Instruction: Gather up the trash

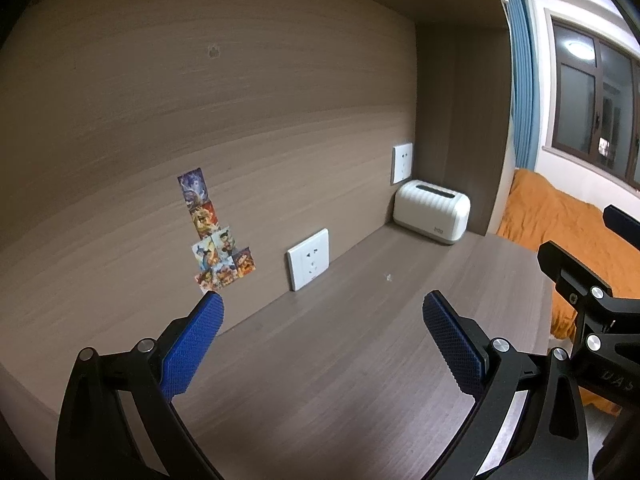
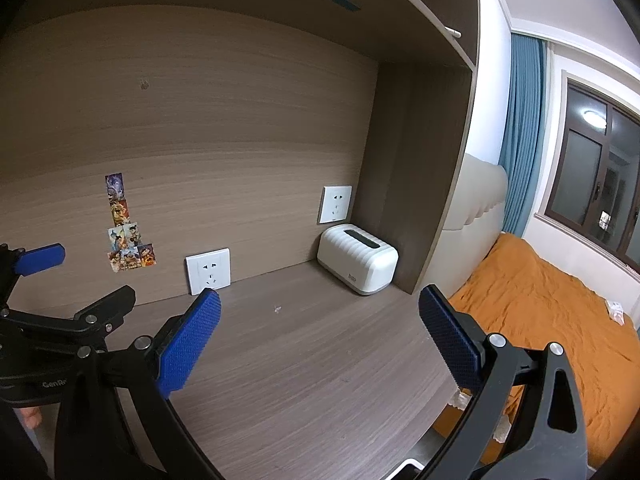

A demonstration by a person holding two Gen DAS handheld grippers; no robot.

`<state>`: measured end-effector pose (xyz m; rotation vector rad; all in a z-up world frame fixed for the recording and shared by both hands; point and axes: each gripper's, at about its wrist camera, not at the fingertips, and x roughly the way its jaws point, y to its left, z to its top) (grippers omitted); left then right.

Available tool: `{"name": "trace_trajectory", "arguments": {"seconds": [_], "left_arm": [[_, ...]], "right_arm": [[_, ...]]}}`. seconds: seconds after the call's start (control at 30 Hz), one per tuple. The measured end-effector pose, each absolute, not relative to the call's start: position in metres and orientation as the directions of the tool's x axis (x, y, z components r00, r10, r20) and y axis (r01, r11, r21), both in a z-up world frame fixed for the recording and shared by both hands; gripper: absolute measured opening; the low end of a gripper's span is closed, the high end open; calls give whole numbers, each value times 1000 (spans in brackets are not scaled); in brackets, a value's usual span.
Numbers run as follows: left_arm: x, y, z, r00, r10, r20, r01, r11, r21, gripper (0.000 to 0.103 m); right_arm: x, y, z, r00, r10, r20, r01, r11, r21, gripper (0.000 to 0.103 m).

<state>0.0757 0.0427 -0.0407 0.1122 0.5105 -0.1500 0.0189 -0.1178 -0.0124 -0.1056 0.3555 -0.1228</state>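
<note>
A tiny pale scrap of trash (image 1: 387, 277) (image 2: 277, 309) lies on the brown wooden desk (image 1: 320, 360) (image 2: 320, 360), a little ahead of both grippers. My left gripper (image 1: 323, 305) hovers over the desk, open, with nothing between its blue pads. My right gripper (image 2: 320, 298) is open and empty too, held beside it. Part of the left gripper (image 2: 40, 258) shows at the left edge of the right wrist view. Black parts of the right gripper show at the right edge of the left wrist view.
A white ribbed box with a dark slot (image 1: 432, 212) (image 2: 358, 258) stands in the desk's back right corner. Two wall sockets (image 1: 309, 259) (image 2: 208, 271) and several stickers (image 1: 218, 240) sit on the back panel. An orange-covered bed (image 2: 540, 320) lies to the right.
</note>
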Motion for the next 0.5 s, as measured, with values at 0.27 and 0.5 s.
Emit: {"name": "trace_trajectory", "arguments": {"seconds": [0.27, 0.5], "left_arm": [[75, 37, -39, 861, -119, -495, 178, 981, 74, 98], [75, 36, -37, 870, -115, -480, 175, 981, 83, 98]], "right_arm": [[19, -121, -12, 928, -141, -344, 107, 988, -115, 99], [17, -122, -12, 930, -139, -341, 108, 988, -111, 99]]}}
